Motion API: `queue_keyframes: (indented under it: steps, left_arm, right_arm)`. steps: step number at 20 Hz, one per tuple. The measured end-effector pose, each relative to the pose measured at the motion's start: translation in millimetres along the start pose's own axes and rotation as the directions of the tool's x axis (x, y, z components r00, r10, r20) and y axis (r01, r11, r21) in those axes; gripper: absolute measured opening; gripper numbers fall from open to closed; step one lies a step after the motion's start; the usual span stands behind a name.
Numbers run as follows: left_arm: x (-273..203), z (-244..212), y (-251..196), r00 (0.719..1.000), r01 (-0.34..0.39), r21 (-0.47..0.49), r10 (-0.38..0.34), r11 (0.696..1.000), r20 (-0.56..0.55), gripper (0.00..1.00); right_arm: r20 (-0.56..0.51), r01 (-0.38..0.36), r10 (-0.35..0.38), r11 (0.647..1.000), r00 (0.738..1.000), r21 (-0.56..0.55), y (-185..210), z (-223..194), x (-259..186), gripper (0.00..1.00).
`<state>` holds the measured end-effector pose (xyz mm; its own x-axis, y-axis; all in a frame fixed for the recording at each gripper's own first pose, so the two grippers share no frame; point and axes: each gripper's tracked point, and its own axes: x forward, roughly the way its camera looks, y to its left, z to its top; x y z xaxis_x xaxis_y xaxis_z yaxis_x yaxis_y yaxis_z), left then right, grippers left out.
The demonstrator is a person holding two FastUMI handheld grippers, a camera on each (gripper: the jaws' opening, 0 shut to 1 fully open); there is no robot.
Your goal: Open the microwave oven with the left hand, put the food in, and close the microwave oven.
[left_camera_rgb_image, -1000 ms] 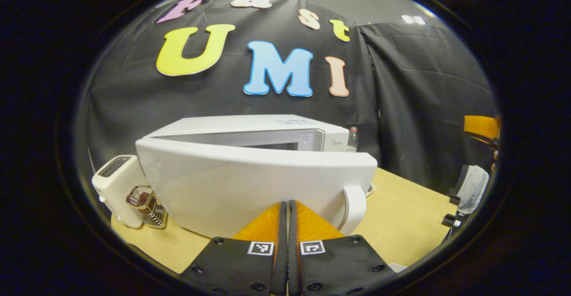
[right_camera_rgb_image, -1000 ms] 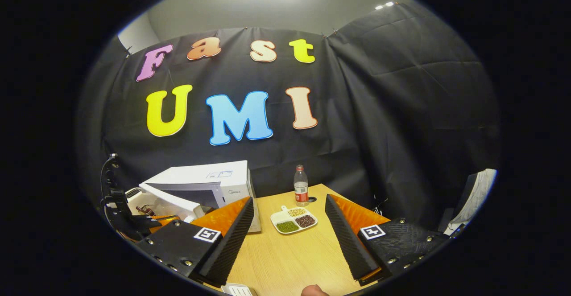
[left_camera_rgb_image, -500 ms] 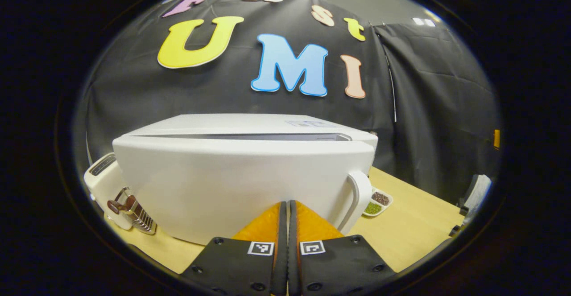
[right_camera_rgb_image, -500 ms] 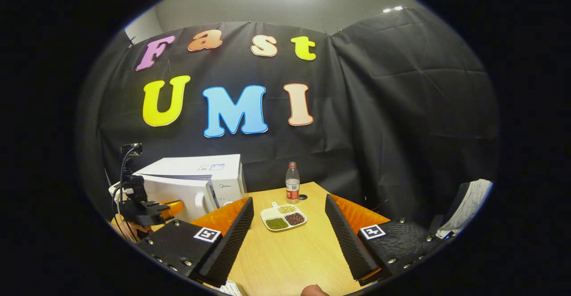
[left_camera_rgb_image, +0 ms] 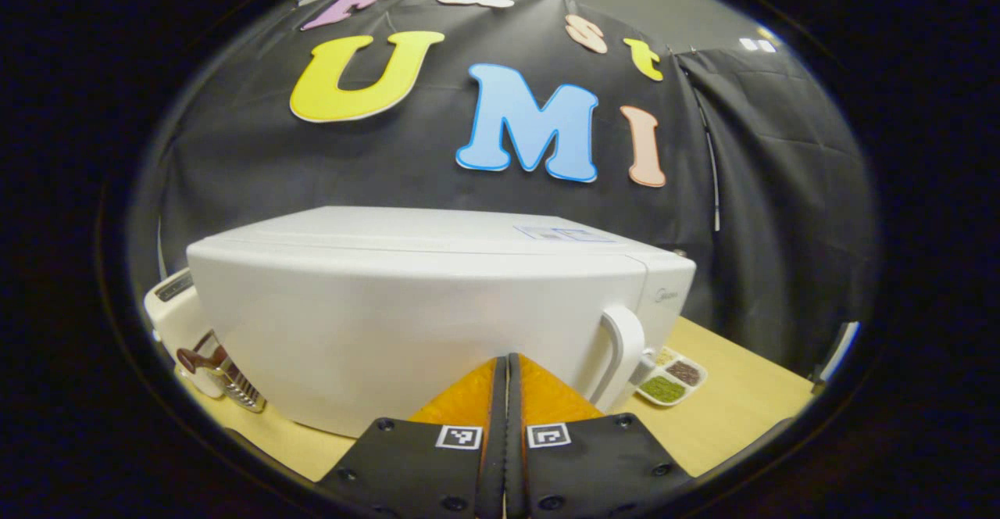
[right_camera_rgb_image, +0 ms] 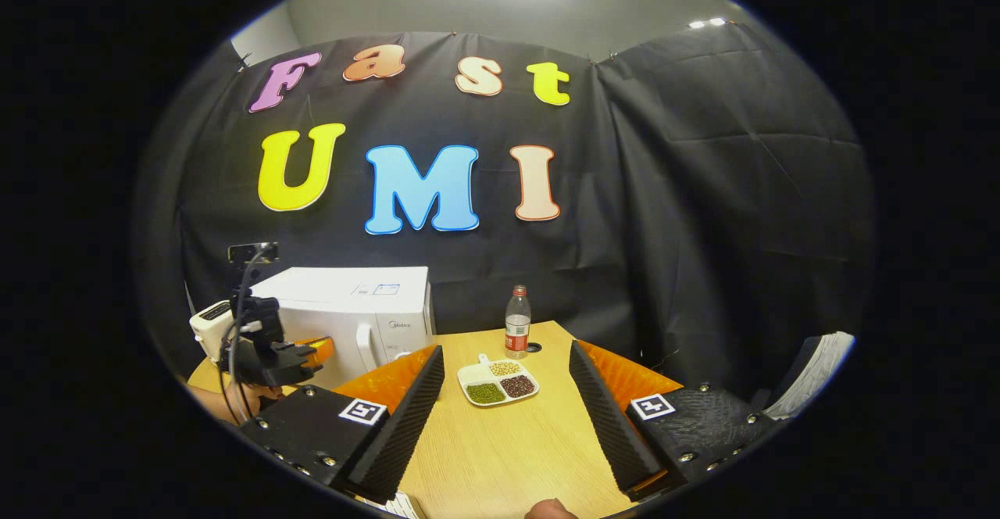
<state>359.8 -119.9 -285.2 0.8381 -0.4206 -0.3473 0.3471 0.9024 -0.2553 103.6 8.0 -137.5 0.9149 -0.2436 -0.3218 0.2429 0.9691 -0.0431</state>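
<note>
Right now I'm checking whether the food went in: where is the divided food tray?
The divided food tray sits on the table, right of the microwave and before the bottle.

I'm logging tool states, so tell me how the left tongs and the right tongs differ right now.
The left tongs are shut, fingers together, while the right tongs are spread wide. The left tongs sit against the microwave door; the right tongs hang above the table, pointing at the tray. Both have orange fingers and hold nothing.

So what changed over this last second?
The microwave door, ajar a second ago, has swung shut, pushed by the closed left gripper. The food tray has stayed on the table by the bottle, and the right gripper stays open and empty.
</note>
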Motion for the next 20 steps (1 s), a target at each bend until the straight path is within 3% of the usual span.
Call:
queue_keyframes:
  steps: [2, 4, 11, 20]
  left_arm:
    - [-5, 7, 4, 0.999, -0.053, 0.025, 0.053, 0.998, 0.013, 0.03]
    - [-28, 21, -2, 0.998, -0.051, 0.014, 0.05, 0.999, 0.039, 0.07]
    - [-159, 85, -21, 0.973, -0.132, 0.032, 0.123, 0.991, 0.194, 0.07]
    - [-308, 96, -40, 0.934, -0.273, 0.027, 0.258, 0.962, 0.249, 0.07]
  right_arm:
    - [0.006, -0.045, 0.045, 0.999, 0.999, -0.002, 10, 5, -4, 0.98]
    - [0.02, -0.093, 0.093, 0.995, 0.995, -0.023, 17, 8, -6, 0.98]
    - [0.06, -0.262, 0.26, 0.965, 0.964, 0.017, 10, 22, -20, 0.98]
    - [0.121, -0.363, 0.363, 0.932, 0.924, -0.023, -21, 32, -63, 0.98]
